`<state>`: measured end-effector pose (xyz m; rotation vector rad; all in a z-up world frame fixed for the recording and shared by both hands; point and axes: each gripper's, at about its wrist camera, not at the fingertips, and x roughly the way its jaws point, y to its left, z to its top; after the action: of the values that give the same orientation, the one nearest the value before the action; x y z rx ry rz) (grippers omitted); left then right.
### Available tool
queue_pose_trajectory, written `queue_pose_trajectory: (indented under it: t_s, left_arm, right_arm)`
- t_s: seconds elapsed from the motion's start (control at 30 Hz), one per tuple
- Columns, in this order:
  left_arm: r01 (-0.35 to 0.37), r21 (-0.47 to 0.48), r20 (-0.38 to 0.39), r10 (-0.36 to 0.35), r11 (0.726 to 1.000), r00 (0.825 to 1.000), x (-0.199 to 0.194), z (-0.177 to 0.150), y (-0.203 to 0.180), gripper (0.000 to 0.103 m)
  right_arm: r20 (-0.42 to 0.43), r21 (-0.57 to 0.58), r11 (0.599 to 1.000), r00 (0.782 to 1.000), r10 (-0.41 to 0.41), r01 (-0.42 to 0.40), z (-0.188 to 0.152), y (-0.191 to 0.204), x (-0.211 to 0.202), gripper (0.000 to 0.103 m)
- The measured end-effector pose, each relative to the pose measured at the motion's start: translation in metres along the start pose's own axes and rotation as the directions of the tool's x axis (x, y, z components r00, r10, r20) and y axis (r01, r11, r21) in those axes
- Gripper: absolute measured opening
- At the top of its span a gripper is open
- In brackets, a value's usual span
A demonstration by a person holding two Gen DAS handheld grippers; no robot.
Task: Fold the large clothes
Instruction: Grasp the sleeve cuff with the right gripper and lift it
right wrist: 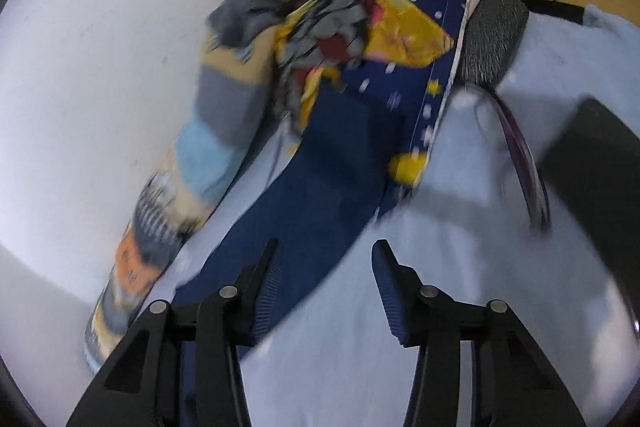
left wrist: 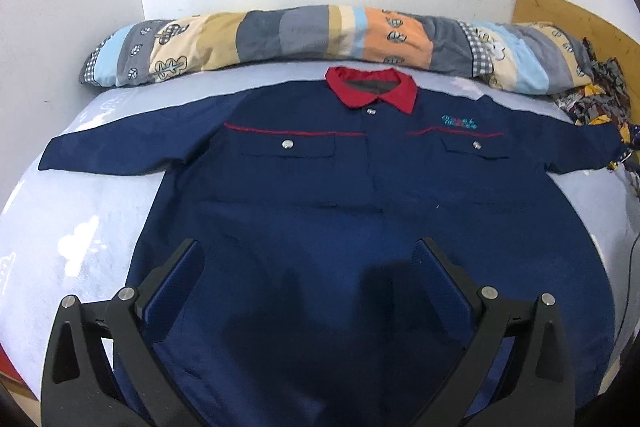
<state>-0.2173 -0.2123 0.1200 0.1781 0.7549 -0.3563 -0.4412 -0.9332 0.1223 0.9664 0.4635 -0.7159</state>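
- I'm seeing the navy jacket (left wrist: 320,187) lying flat and face up on the pale blue bed (left wrist: 80,235), its red collar (left wrist: 372,89) at the far end and both sleeves spreading out.
- My left view is showing the whole jacket and the patchwork bolster (left wrist: 280,35) beyond it; my right view is showing only one sleeve (right wrist: 316,187) running toward a heap of patterned cloths (right wrist: 360,7).
- The left gripper (left wrist: 308,255) is hanging spread wide over the near hem.
- The right gripper (right wrist: 324,255) is hanging half-spread, pinching nothing, the sleeve lying under its left finger.
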Motion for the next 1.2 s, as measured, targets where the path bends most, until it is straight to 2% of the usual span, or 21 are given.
queue_pose_trajectory:
  t_s: [0.2, 0.3, 0.37, 0.4, 0.47, 0.6, 0.73, 0.9, 1.03, 1.1, 1.13, 1.2]
  left_arm:
    - [-0.027, 0.024, -0.024, 0.028, 0.999, 0.999, 0.011, -0.003, -0.004, 0.103]
    - [-0.023, 0.025, -0.028, 0.024, 0.999, 0.999, 0.013, -0.004, -0.008, 0.103]
    - [-0.023, 0.032, -0.032, 0.024, 0.999, 0.999, 0.015, -0.004, -0.009, 0.103]
    - [-0.026, 0.041, -0.033, 0.027, 0.999, 0.999, 0.016, -0.004, -0.011, 0.103]
    - [-0.022, 0.053, -0.041, 0.024, 0.998, 0.999, 0.016, -0.005, -0.014, 0.103]
    - [-0.011, 0.05, -0.025, 0.013, 0.999, 1.0, 0.011, -0.003, -0.013, 0.103]
    - [0.002, 0.044, -0.009, -0.002, 0.999, 1.0, 0.002, -0.004, -0.009, 0.103]
    - [0.012, 0.01, 0.034, -0.012, 1.0, 0.999, -0.016, -0.001, 0.006, 0.103]
    - [-0.006, -0.01, 0.075, 0.007, 1.0, 0.997, -0.032, 0.0, 0.026, 0.103]
    - [-0.011, -0.029, 0.088, 0.014, 1.0, 0.996, -0.037, 0.0, 0.037, 0.103]
    - [-0.01, -0.045, 0.092, 0.014, 0.999, 0.996, -0.04, -0.001, 0.045, 0.103]
    - [-0.005, -0.079, 0.088, 0.012, 0.997, 0.996, -0.043, -0.003, 0.061, 0.103]
  right_arm:
    - [-0.015, -0.034, 0.995, 0.996, -0.09, 0.09, 0.02, -0.008, 0.052, 0.047]
    - [0.001, -0.052, 0.994, 0.995, -0.101, 0.101, 0.025, -0.012, 0.067, 0.045]
    - [-0.029, -0.059, 0.995, 0.996, -0.084, 0.082, 0.026, -0.012, 0.078, 0.029]
    - [-0.035, -0.069, 0.994, 0.996, -0.085, 0.082, 0.025, -0.012, 0.081, 0.017]
    - [-0.007, -0.12, 0.987, 0.994, -0.107, 0.105, 0.022, -0.003, 0.077, 0.013]
    - [0.045, -0.124, 0.992, 0.999, -0.025, 0.03, 0.016, 0.016, 0.048, 0.011]
    - [0.055, -0.119, 0.99, 0.996, 0.077, -0.07, 0.014, 0.046, 0.011, 0.01]
    - [0.039, -0.163, 0.969, 0.98, 0.195, -0.186, 0.008, 0.124, -0.04, 0.01]
    - [0.005, -0.225, 0.932, 0.956, 0.292, -0.284, -0.012, 0.213, -0.077, 0.01]
    - [-0.016, -0.271, 0.904, 0.941, 0.339, -0.331, -0.031, 0.261, -0.098, 0.01]
    - [-0.036, -0.294, 0.881, 0.925, 0.378, -0.371, -0.045, 0.293, -0.11, 0.01]
    - [-0.06, -0.327, 0.849, 0.906, 0.42, -0.415, -0.068, 0.334, -0.124, 0.01]
